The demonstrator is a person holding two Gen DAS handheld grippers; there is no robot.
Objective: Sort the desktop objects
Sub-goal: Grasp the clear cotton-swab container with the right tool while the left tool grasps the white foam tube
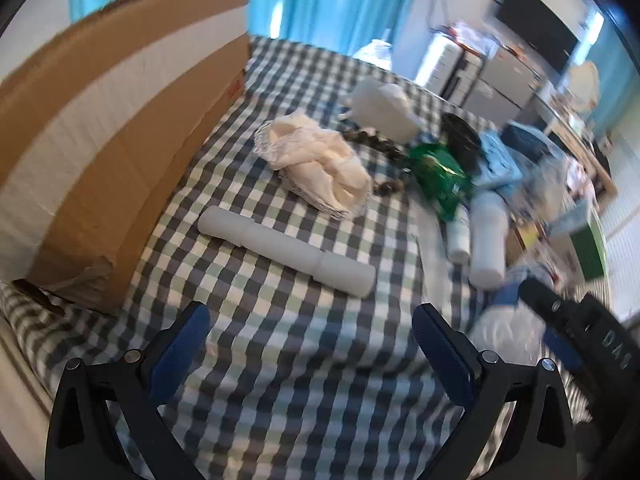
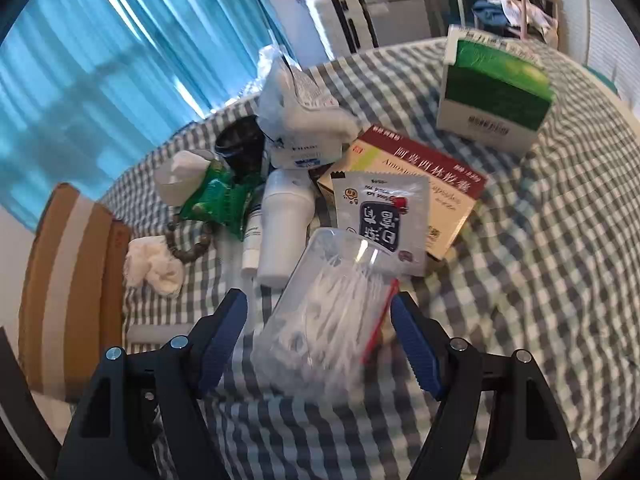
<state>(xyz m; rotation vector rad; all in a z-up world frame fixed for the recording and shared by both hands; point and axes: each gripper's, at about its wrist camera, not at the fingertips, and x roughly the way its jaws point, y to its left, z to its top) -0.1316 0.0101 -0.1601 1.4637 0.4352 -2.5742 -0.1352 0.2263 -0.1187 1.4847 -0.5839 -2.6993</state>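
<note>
Two views, left wrist first: the left gripper (image 1: pixel 310 344) hangs with jaws spread wide and empty over checked cloth (image 1: pixel 280 380).
Left target: a white notched cylinder (image 1: pixel 286 250) lies on the cloth just ahead of the jaws.
Left risk: being round, it may roll away if one pad nudges it first.
Left room: a cardboard box (image 1: pixel 120 152) walls the left side; bare cloth lies below and around the jaws; a cream cloth bundle (image 1: pixel 316 164) sits just beyond the cylinder.
Right wrist view: the right gripper (image 2: pixel 320 332) has jaws partly spread around a clear bag of white picks (image 2: pixel 332 316), pads not visibly pressing.
Right risk: the slack, slippery bag may slide out or drag the sachet (image 2: pixel 380 216) it touches.
Right room: a crowded pile, including a white bottle (image 2: pixel 282 224), sits ahead; open checked cloth lies to the right, up to the green-and-white carton (image 2: pixel 496 92).
</note>
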